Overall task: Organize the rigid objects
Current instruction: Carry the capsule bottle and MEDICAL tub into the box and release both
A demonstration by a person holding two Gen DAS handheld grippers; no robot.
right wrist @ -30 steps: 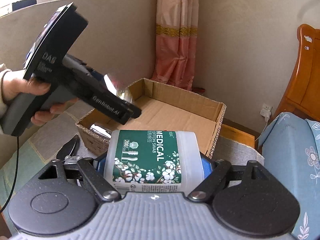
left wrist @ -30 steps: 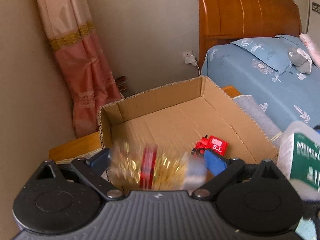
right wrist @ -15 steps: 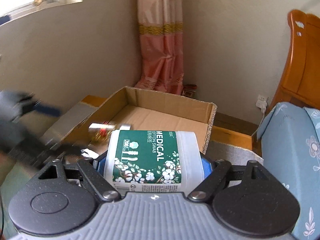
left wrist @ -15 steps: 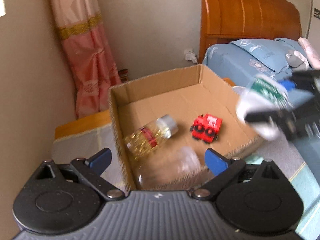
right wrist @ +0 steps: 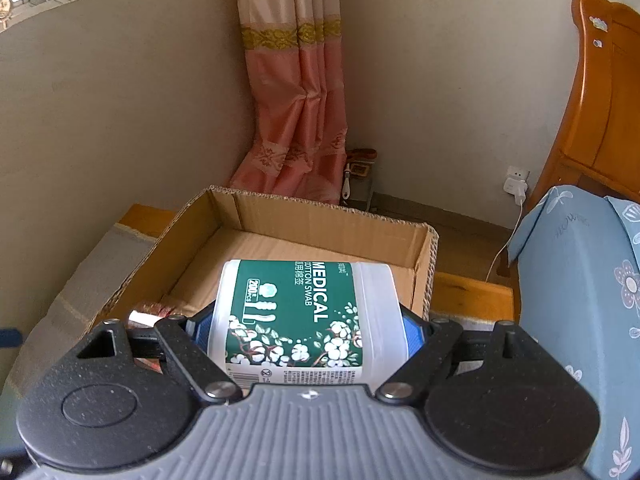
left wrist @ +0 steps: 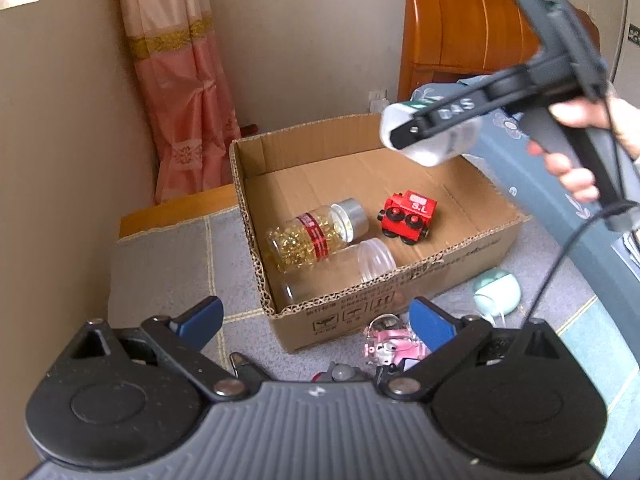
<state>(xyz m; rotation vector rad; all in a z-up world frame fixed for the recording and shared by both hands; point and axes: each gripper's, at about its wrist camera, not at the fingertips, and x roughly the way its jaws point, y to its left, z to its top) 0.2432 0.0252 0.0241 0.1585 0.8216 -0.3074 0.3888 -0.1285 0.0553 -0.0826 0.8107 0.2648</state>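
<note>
An open cardboard box stands on a grey mat. Inside it lie a bottle of golden capsules, a clear jar and a red toy truck. My left gripper is open and empty, drawn back in front of the box's near wall. My right gripper is shut on a white cotton swab tub with a green label. In the left wrist view that tub hangs over the box's right half, held by a person's hand. In the right wrist view the box lies straight ahead.
On the mat in front of the box lie a pink toy, a mint green round case and a small red and grey item. A bed with blue bedding stands to the right. A pink curtain hangs in the corner behind.
The left gripper let go of the capsule bottle, which now lies in the box, and pulled back. The right gripper carried the swab tub leftward to above the box.
</note>
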